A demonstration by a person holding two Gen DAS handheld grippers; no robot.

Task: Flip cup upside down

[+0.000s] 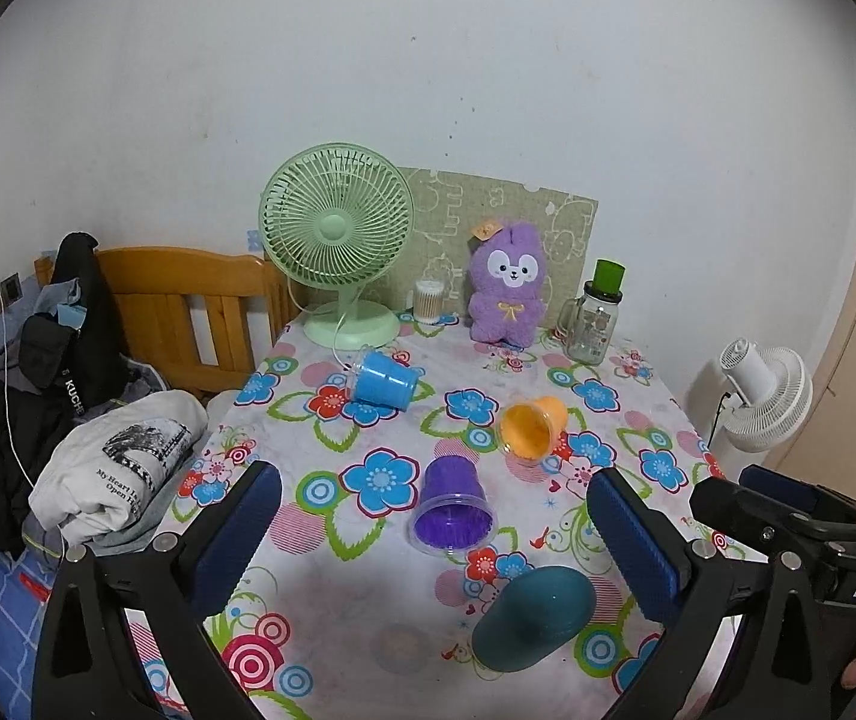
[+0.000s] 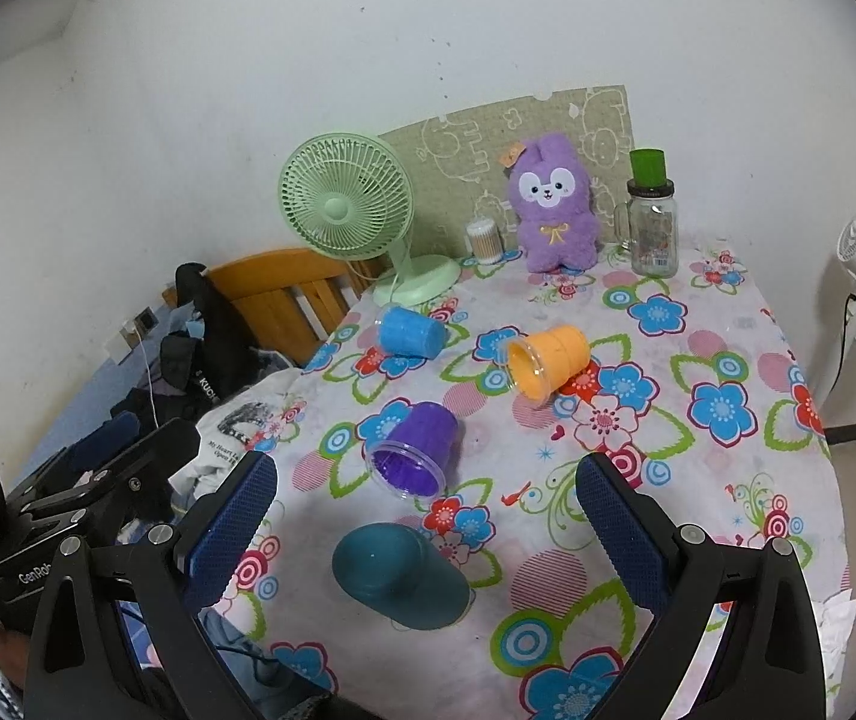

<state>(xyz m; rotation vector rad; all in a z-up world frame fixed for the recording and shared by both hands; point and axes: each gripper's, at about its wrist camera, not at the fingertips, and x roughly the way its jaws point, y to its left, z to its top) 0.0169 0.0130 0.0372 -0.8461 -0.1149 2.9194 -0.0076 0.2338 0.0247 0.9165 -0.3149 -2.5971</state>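
Left wrist view: the left gripper [image 1: 434, 531] hangs above the near edge of the table [image 1: 656, 396], its blue-padded jaws spread wide and holding nothing. Four cups lie on their sides on the flowered cloth. The teal cup [image 1: 533, 618] is nearest, its base toward the camera; the purple cup [image 1: 452, 513] lies just beyond it, mouth toward the camera; the orange cup [image 1: 531, 427] lies farther right and the blue cup [image 1: 383, 379] farther left, near the green fan [image 1: 338, 246]. A plush toy [image 1: 506, 285] and a jar [image 1: 593, 318] stand along the back wall.

Right wrist view: the right gripper [image 2: 427, 525] is likewise spread and empty, above the teal cup [image 2: 398, 576]. The purple cup [image 2: 416, 450], orange cup [image 2: 545, 363] and blue cup [image 2: 410, 331] lie beyond, well apart from one another.
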